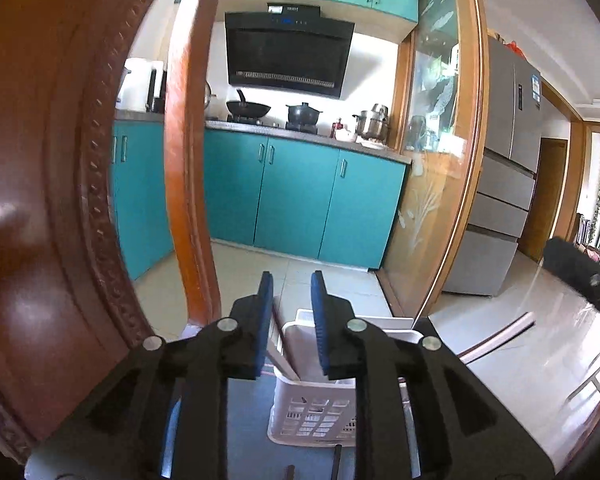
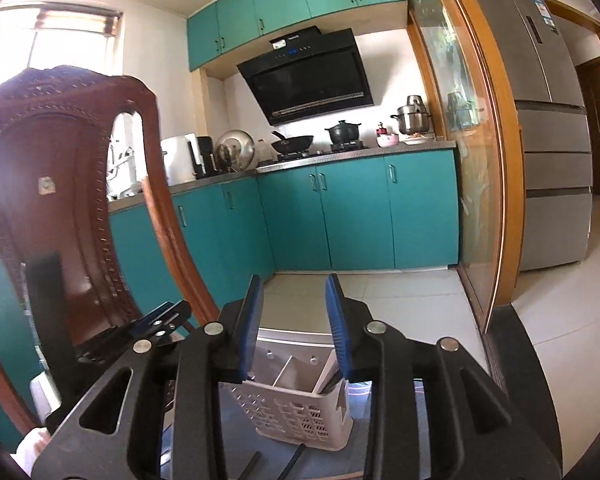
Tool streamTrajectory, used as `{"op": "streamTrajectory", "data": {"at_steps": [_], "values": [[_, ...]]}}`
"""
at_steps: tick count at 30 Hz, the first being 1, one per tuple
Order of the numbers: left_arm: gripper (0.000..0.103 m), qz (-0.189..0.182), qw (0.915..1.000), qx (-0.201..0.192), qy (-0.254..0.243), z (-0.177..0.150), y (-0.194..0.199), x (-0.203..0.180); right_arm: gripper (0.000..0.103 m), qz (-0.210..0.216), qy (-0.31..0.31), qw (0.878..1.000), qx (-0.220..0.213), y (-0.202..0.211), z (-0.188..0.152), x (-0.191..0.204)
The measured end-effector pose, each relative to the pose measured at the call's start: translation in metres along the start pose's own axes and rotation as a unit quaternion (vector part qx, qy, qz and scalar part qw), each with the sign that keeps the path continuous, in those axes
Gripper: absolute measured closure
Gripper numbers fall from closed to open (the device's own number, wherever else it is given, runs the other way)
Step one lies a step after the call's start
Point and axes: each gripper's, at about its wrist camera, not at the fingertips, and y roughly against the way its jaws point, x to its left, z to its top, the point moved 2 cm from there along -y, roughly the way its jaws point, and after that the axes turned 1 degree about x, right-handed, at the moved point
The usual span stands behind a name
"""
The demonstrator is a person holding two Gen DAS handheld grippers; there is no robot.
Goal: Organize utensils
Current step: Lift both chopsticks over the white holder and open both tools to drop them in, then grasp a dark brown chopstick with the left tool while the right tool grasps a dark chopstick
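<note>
A white perforated plastic utensil holder [image 1: 312, 408] stands on a blue mat just below my left gripper [image 1: 291, 280], which is open and empty. The holder has inner dividers and a dark stick leaning in it. In the right wrist view the same holder [image 2: 300, 408] sits below my right gripper [image 2: 294, 284], also open and empty. Thin dark utensils [image 2: 290, 462] lie on the mat in front of the holder. The left gripper [image 2: 156, 322] shows at the left of the right wrist view.
A carved wooden chair back [image 1: 60, 200] stands close on the left, also in the right wrist view [image 2: 60, 184]. Teal kitchen cabinets [image 1: 300, 196], a stove with pots [image 1: 276, 114], a glass sliding door [image 1: 440, 160] and a fridge [image 1: 504, 168] lie beyond.
</note>
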Motion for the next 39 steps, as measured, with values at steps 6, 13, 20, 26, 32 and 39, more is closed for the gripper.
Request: {"op": "streamTrajectory", "data": {"at_steps": [6,13,20,26,32,39], "values": [[0.072,0.007,0.9977,-0.060,0.031,-0.001,0.048,0.020,0.069,0.083,0.025,0.991,0.105,0.014,-0.007,0.013],[0.072,0.033,0.9989,0.031,0.016,-0.064,0.032,0.040,0.069,0.049,0.030,0.964,0.261,-0.033,-0.100,0.010],[0.072,0.038,0.9800,0.194,-0.023,-0.125,-0.019,0.046,0.070,-0.015,0.009,0.904,0.427,-0.098,-0.215,-0.003],[0.068,0.005,0.9644,0.262,-0.039,-0.155,-0.035,0.036,0.087,-0.041,0.052,0.907,0.415,-0.104,-0.219,0.017],[0.064,-0.015,0.9511,0.303,-0.057,-0.176,-0.046,0.026,0.094,-0.059,0.022,0.911,0.409,-0.104,-0.215,0.000],[0.062,-0.012,0.9431,0.325,-0.070,-0.193,-0.059,0.016,0.094,-0.073,0.009,0.911,0.405,-0.099,-0.210,-0.012]]}}
